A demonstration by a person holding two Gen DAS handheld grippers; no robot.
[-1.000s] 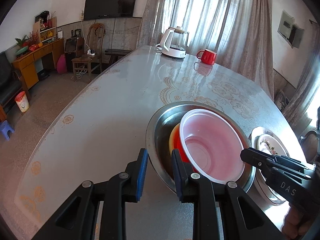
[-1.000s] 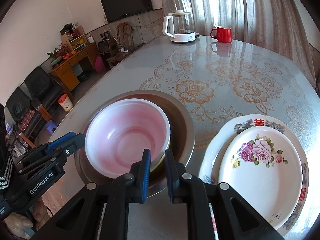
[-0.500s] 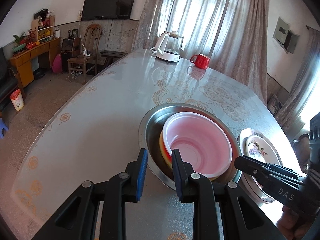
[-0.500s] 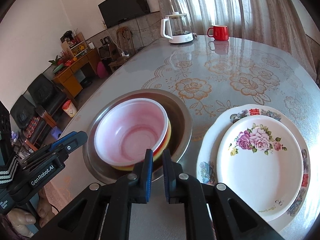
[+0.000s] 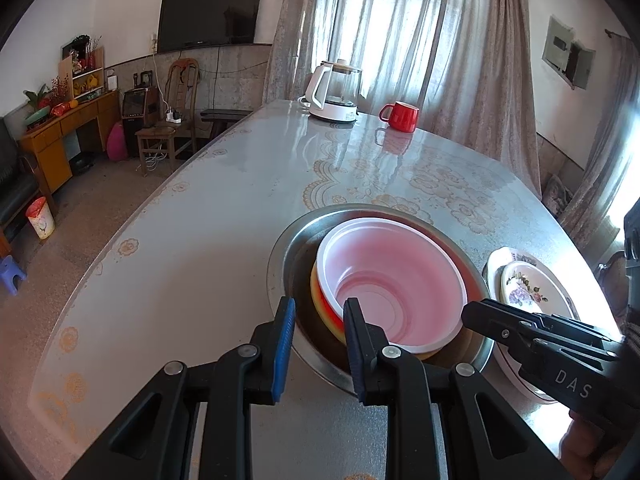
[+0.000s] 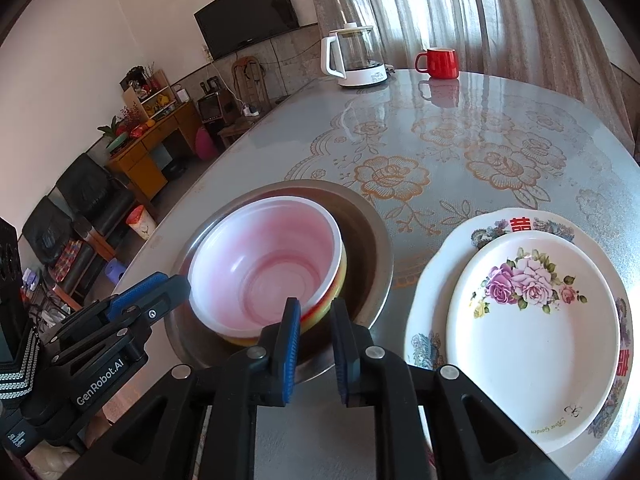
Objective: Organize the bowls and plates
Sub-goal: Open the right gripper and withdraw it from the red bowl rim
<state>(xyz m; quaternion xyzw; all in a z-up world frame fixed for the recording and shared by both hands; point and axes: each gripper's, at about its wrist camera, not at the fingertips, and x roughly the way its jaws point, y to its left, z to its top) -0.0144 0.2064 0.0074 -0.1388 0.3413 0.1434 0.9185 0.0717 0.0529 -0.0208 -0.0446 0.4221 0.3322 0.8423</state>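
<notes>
A steel basin [image 5: 288, 248] [image 6: 372, 232] on the table holds a pink-white bowl [image 5: 396, 280] [image 6: 264, 256] nested in a red-and-yellow bowl [image 5: 324, 300] [image 6: 340, 280]. My left gripper [image 5: 319, 312] [image 6: 176, 280] is open and straddles the basin's near-left rim without pressing on it. My right gripper [image 6: 314, 312] [image 5: 476, 314] is at the stack's near-right edge. Its jaws are opening, with the bowls' rim in the gap and the pads off it. A floral plate [image 6: 532, 328] [image 5: 528, 288] lies on a larger patterned plate [image 6: 500, 220] to the right.
A glass kettle [image 5: 334, 92] [image 6: 356, 56] and a red mug [image 5: 402, 116] [image 6: 440, 62] stand at the table's far end. The table's curved edge runs along the left, with floor, chairs and a cabinet beyond. A curtain hangs behind the table.
The pink bowl has come down from a raised tilt and now rests level in the red-and-yellow bowl. The right jaws have parted slightly. Both grippers have drawn back a little.
</notes>
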